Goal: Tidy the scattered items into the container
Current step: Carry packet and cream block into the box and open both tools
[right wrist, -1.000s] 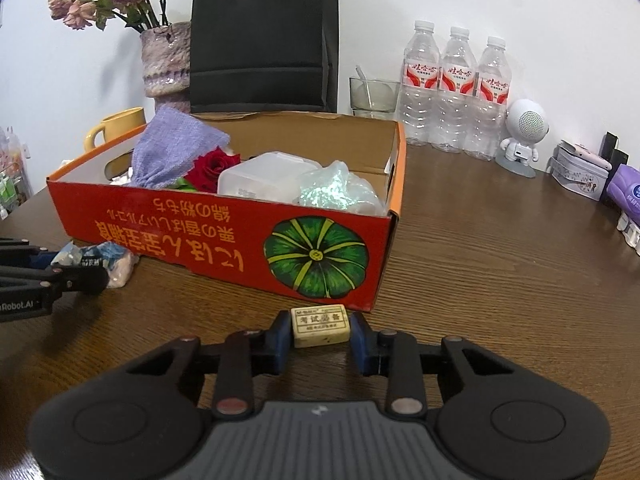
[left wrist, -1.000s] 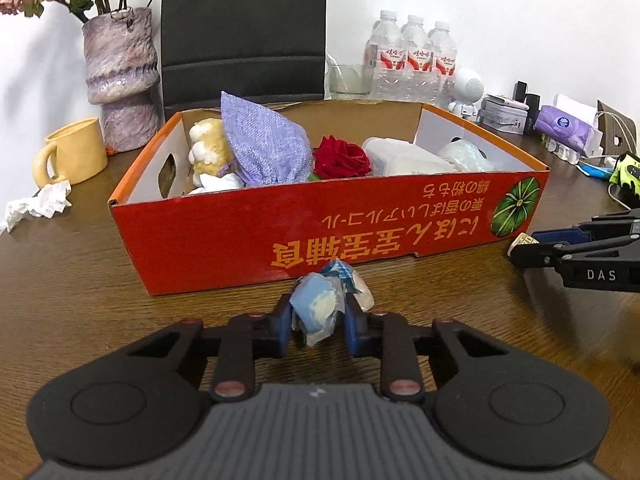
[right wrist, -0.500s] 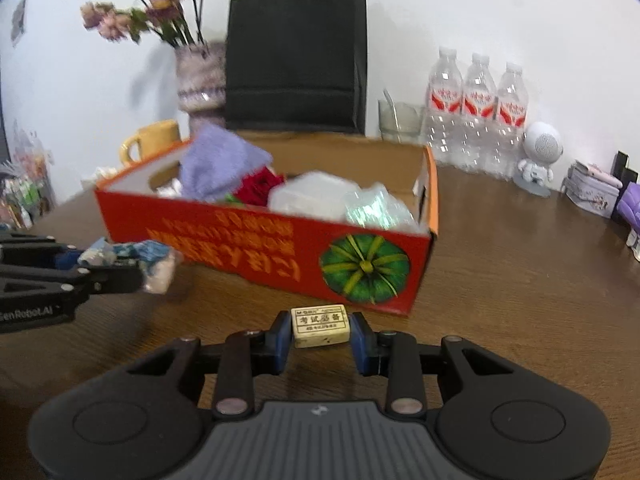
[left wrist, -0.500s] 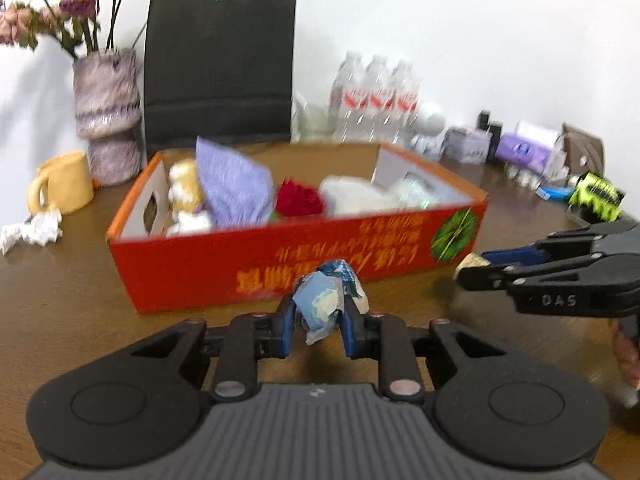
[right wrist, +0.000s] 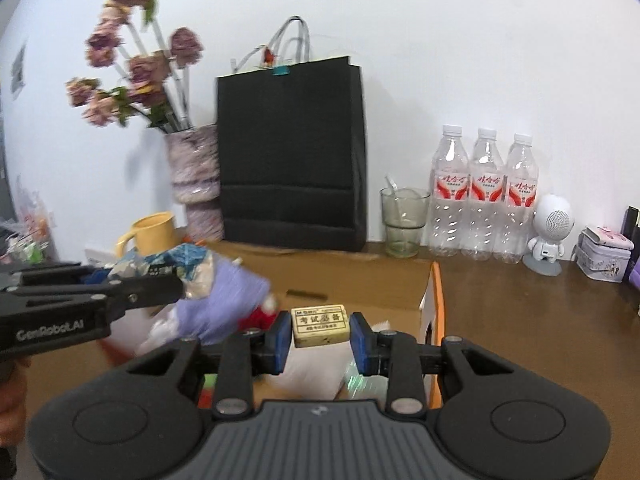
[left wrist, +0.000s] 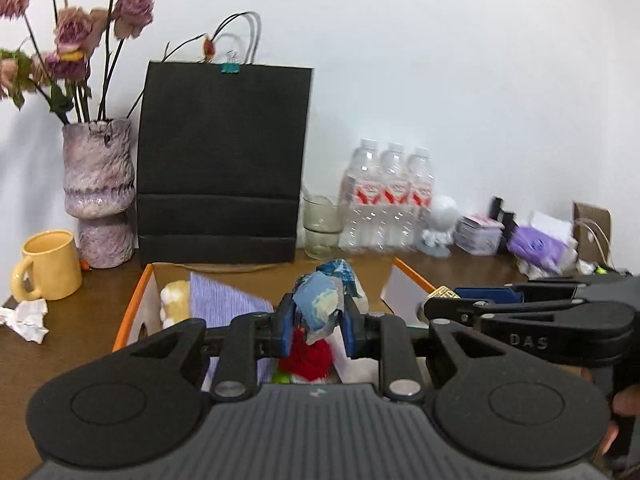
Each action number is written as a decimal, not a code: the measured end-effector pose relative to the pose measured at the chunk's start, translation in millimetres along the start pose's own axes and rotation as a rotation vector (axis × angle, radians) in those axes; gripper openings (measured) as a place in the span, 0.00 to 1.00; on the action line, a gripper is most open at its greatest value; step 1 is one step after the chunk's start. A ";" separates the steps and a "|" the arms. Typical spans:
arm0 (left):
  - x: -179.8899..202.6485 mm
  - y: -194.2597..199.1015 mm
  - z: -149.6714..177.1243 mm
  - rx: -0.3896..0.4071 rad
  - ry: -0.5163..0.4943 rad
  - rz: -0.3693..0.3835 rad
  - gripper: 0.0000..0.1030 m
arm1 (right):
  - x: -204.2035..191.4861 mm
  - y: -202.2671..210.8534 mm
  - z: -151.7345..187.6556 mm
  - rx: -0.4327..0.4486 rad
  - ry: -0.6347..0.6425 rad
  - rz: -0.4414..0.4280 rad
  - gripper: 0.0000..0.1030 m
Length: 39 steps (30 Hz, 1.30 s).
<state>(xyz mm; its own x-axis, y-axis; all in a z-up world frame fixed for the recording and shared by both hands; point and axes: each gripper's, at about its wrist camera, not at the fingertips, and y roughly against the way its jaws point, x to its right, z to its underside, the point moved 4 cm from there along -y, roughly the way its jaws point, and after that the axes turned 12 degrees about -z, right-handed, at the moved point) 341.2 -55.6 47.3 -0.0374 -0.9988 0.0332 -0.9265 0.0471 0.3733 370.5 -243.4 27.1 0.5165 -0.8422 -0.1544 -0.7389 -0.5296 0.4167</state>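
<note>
Nearest, a crumpled blue-and-white wrapper is held pinched in the jaws of the left gripper, and a small printed eraser is clamped in the jaws of the right gripper; both are carried above the open cardboard box, so two items are judged to be close to release but not yet dropped. Inside the box a purple cloth, a red flower and a yellowish soft toy are already stowed, though its near wall and floor are hidden behind the grippers and the right view is motion-blurred. Farther left on the table, a crumpled white tissue is left outside, and whether it counts as scattered cannot be told.
</note>
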 end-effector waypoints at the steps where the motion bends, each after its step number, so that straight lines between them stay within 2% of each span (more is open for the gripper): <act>1: -0.8 -9.7 -1.7 -0.008 0.015 -0.008 0.23 | 5.1 -9.9 -4.2 0.002 -0.010 0.019 0.29; 6: -2.8 -62.3 -5.3 -0.077 0.049 -0.033 0.23 | 26.5 -58.0 -16.5 -0.036 -0.069 0.038 0.29; 11: -5.1 -91.0 -3.1 -0.122 0.049 -0.046 0.26 | 36.3 -89.1 -19.6 -0.086 -0.076 0.074 0.30; 13: -6.3 -94.2 -0.7 -0.132 0.047 -0.068 0.40 | 39.0 -93.8 -18.0 -0.100 -0.088 0.079 0.33; 14: -7.6 -94.6 -0.2 -0.129 0.051 -0.080 0.53 | 39.5 -94.1 -17.2 -0.105 -0.092 0.084 0.48; 15: -9.2 -93.8 0.2 -0.122 0.058 -0.094 0.66 | 39.5 -92.9 -16.6 -0.106 -0.091 0.088 0.67; 16: -11.0 -92.4 -0.2 -0.112 0.063 -0.107 0.70 | 39.2 -91.4 -16.8 -0.103 -0.085 0.094 0.75; 18: -15.4 -89.0 -3.1 -0.100 0.074 -0.138 0.93 | 38.3 -87.1 -18.7 -0.100 -0.072 0.120 0.81; 19: -17.6 -87.0 -4.6 -0.096 0.080 -0.156 1.00 | 38.9 -84.7 -19.9 -0.100 -0.076 0.125 0.83; 21: -21.3 -82.1 -8.6 -0.081 0.087 -0.182 1.00 | 41.2 -79.4 -21.8 -0.095 -0.089 0.118 0.94; 24: -23.9 -78.1 -13.4 -0.087 0.092 -0.196 1.00 | 41.9 -73.2 -24.4 -0.088 -0.097 0.120 1.00; 39: -25.1 -55.9 -16.9 -0.082 0.090 -0.195 1.00 | 27.4 -54.0 -26.5 -0.080 -0.077 0.117 1.00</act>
<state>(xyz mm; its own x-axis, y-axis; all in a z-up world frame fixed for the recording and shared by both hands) 400.3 -32.8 41.2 0.1760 -0.9838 0.0343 -0.8794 -0.1414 0.4546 436.0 -235.3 24.2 0.3918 -0.9047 -0.1676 -0.7538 -0.4201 0.5053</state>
